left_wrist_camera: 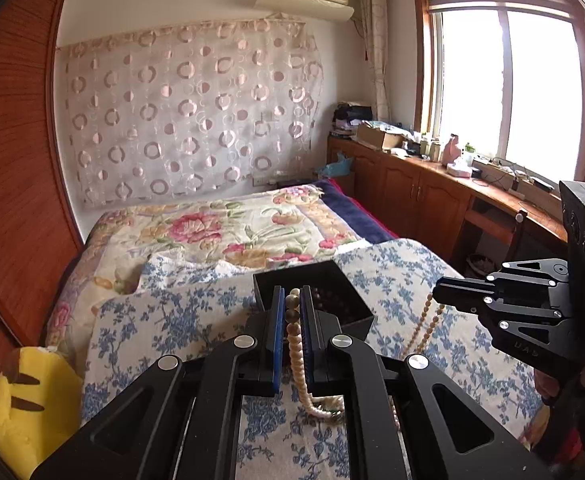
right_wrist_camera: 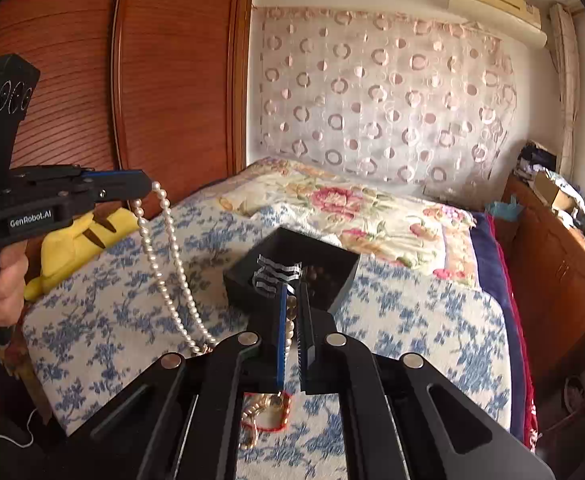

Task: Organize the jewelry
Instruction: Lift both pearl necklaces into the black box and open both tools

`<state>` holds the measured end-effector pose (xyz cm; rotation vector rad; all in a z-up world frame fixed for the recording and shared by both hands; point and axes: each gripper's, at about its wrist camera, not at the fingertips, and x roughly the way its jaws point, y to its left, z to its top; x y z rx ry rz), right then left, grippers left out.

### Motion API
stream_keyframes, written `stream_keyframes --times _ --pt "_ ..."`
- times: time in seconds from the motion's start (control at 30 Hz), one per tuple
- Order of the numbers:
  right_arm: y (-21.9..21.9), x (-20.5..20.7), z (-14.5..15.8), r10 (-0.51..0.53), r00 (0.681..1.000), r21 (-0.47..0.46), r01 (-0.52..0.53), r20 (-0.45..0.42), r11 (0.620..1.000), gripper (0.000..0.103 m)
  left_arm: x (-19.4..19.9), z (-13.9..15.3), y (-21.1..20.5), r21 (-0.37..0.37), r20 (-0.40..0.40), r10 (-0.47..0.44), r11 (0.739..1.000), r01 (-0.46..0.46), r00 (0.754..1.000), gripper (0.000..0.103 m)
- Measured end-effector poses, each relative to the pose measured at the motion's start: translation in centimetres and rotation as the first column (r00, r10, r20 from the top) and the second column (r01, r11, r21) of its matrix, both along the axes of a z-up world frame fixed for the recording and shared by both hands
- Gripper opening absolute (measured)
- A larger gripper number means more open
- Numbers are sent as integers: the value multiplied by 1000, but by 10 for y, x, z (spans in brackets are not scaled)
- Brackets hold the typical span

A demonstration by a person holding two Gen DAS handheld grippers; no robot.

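Observation:
My left gripper [left_wrist_camera: 292, 293] is shut on a cream pearl necklace [left_wrist_camera: 295, 354] that runs between its blue pads and hangs below. In the right wrist view the same left gripper [right_wrist_camera: 147, 185] is at the left, raised above the bed, with the pearl necklace [right_wrist_camera: 164, 264] dangling in a long loop. My right gripper [right_wrist_camera: 292, 294] is shut on a strand of tan beads [right_wrist_camera: 290, 322]. From the left wrist view, the right gripper [left_wrist_camera: 437, 295] has that tan strand [left_wrist_camera: 422, 330] hanging down. A black box [right_wrist_camera: 292, 246] holding dark beads sits on the bed just beyond both grippers, seen as the black box [left_wrist_camera: 342, 286]. Whether the two strands join below is hidden.
The blue-flowered quilt [left_wrist_camera: 172, 320] covers the near bed. A red cord with gold chain [right_wrist_camera: 268, 412] lies under my right gripper. A yellow plush toy [right_wrist_camera: 76, 240] sits at the left bed edge by the wooden wardrobe [right_wrist_camera: 172, 80]. A cluttered cabinet [left_wrist_camera: 432, 184] runs below the window.

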<state>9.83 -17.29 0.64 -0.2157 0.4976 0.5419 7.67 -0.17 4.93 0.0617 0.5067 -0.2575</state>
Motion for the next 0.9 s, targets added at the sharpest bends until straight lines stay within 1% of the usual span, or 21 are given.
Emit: stream_keyframes --times 0.23,0.37,0.47,0.9 --pt "3 6 32 15 998 25 -16 56 1000 5 3 22 -10 21 40 -12 1000 12 999 7" --pt "3 13 50 43 997 64 -48 68 997 5 6 29 -13 27 49 -7 1000 5 999 7" --pt "4 17 64 46 994 57 -51 94 997 5 9 32 -12 22 53 5 1000 -6 999 7" --pt "10 54 94 23 991 50 -30 134 998 5 25 46 6 -8 65 39 999 -39 997 7"
